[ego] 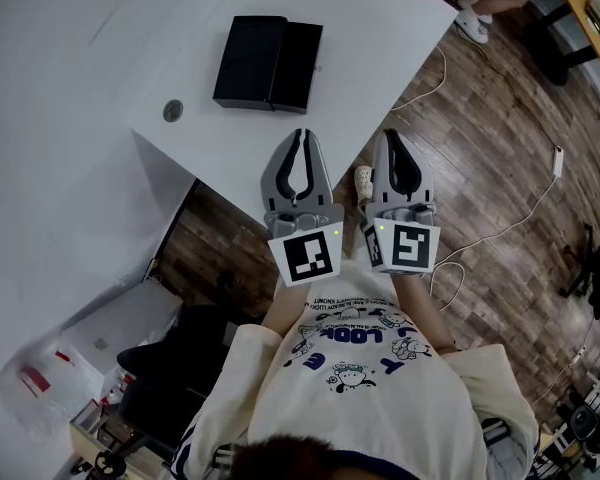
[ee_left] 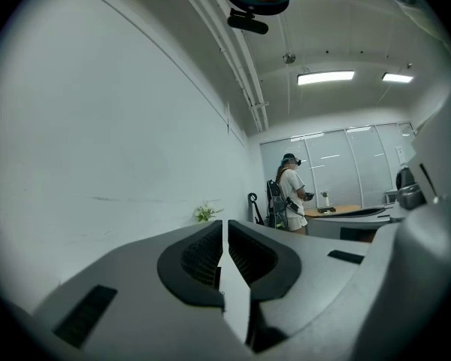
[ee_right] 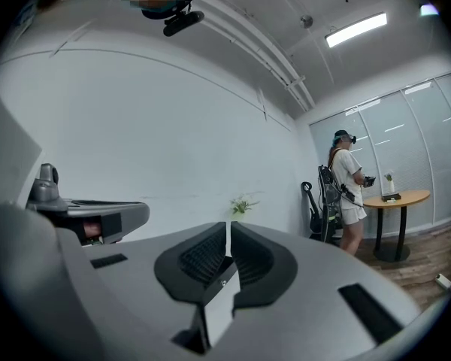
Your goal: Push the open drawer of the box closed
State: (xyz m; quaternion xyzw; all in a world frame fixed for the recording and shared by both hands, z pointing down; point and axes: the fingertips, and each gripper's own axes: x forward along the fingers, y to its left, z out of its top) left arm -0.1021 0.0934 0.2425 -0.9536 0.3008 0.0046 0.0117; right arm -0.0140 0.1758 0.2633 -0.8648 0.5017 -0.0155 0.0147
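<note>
The left tongs [ego: 300, 133] and right tongs [ego: 392, 135] are pressed together, empty; only the head view shows the black box [ego: 268, 64].

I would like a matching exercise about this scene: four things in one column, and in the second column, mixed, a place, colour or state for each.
Things:
1. box
2. round disc
3. left claw
4. cable

Descriptions:
a. lies on the wooden floor
b. shut, holds nothing
c. black, on the white table
d. grey, set flush in the table

Pairs: 1-c, 2-d, 3-b, 4-a
</note>
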